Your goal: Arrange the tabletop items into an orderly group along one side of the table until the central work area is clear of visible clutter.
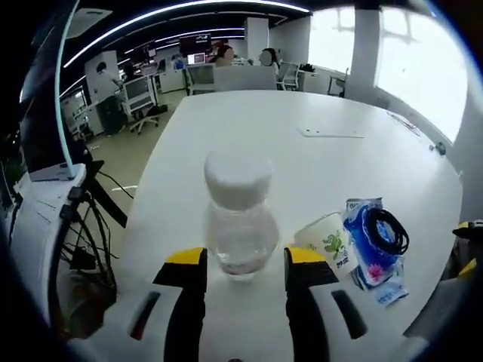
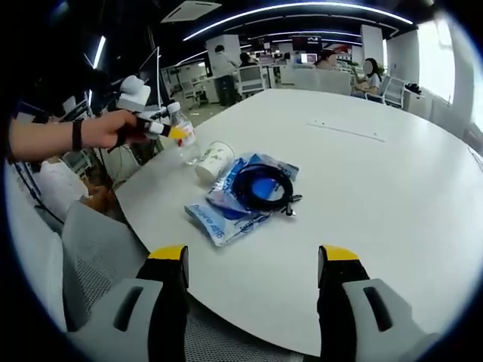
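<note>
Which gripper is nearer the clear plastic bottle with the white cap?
Left. The left gripper straddles the clear plastic bottle; the right gripper hangs off the table edge, past the blue packets.

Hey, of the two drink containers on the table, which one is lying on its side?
The white paper cup with green print, tipped over against the blue packet. The clear bottle with the white cap stands upright between the left tongs.

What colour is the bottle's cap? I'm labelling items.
White cap, clearest in the left gripper view.
</note>
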